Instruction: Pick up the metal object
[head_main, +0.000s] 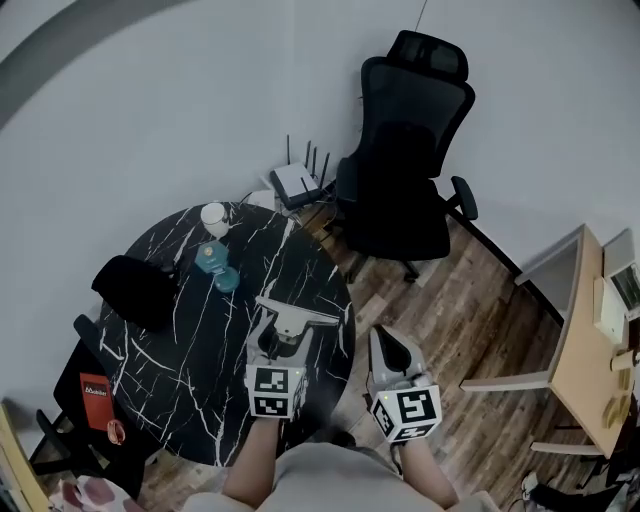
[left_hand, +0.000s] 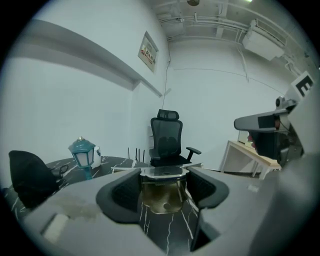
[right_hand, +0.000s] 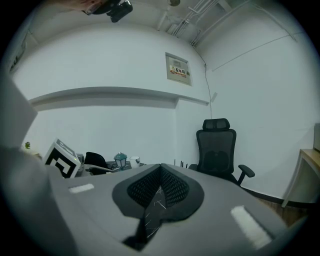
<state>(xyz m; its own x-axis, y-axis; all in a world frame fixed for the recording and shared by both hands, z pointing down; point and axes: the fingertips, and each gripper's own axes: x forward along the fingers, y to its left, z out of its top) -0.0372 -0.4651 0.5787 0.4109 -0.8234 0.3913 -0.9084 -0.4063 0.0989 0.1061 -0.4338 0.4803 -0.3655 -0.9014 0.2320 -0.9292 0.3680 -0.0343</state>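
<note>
On table (head_main: 190, 350): cup (head_main: 214, 217) at 12 o'clock rim, lantern (head_main: 215, 265) before it, bag (head_main: 140, 290) at 10 | metal object (head_main: 300, 318) at 3, between left gripper (head_main: 285, 338) jaws | beyond rim: router (head_main: 297, 182) at 1, office chair (head_main: 405, 170) at 2

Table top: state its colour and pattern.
Table top: black with white marble-like veins, best in the head view.

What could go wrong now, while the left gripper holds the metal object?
The metal object looks smooth, and the left gripper clamps only a narrow part of it, so it may slip or tilt.
It is near the table edge; a drop could reach the floor.
The right gripper is shut and off to the side, so it probably cannot help quickly.
</note>
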